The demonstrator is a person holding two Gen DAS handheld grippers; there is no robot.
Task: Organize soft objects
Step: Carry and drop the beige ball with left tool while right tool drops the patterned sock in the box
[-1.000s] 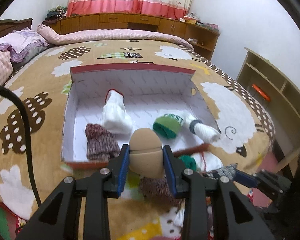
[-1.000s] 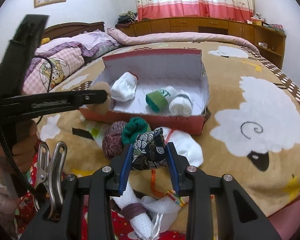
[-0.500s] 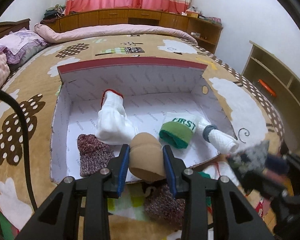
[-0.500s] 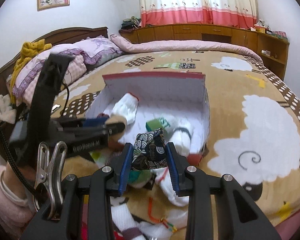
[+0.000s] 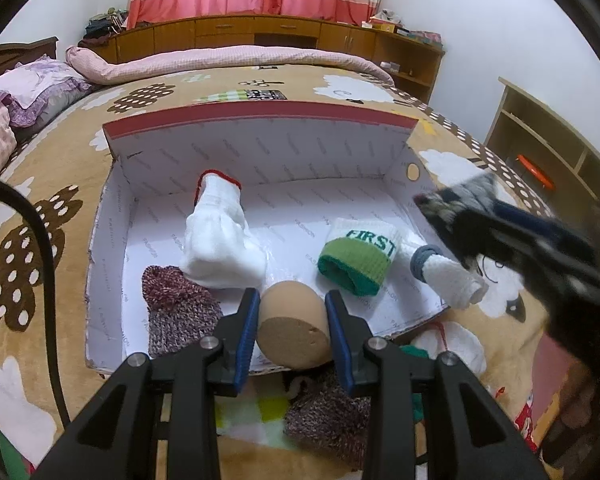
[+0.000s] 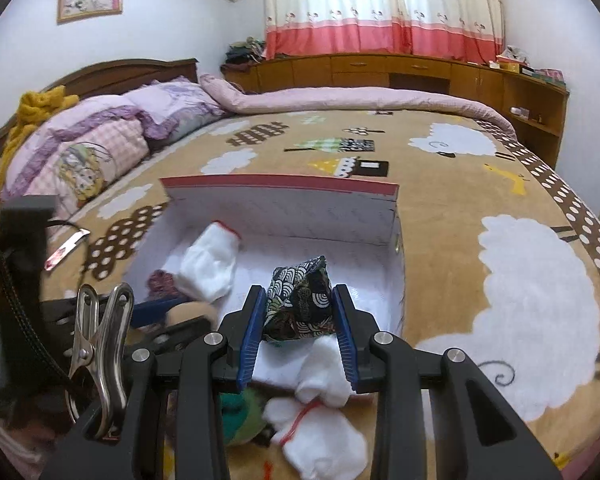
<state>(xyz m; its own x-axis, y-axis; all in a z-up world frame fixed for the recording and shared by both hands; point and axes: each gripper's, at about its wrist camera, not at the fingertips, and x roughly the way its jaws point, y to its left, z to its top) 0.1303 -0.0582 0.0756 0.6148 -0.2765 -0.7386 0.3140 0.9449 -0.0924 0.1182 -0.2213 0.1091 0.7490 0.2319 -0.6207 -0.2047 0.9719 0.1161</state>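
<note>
Right now my left tongs point(image 5: 293, 322) are clamped on a tan rounded soft piece point(image 5: 292, 330), held just over the near wall of the open white-lined box point(image 5: 260, 148) that sits on the bed point(image 5: 60, 184). Inside the box lie a white sock with a red cuff point(image 5: 220, 236), a maroon knitted piece point(image 5: 176, 308), a green-cuffed sock marked FIRST point(image 5: 358, 254) and a white roll with a grey band point(image 5: 448, 276). My right tongs point(image 6: 299, 316) are clamped on a dark patterned fabric pouch point(image 6: 300, 304), above the box's near right part; in the left view they show only as a blur. More socks lie on the bed outside the near wall, partly hidden under both tongs, so I cannot make them out fully
</note>
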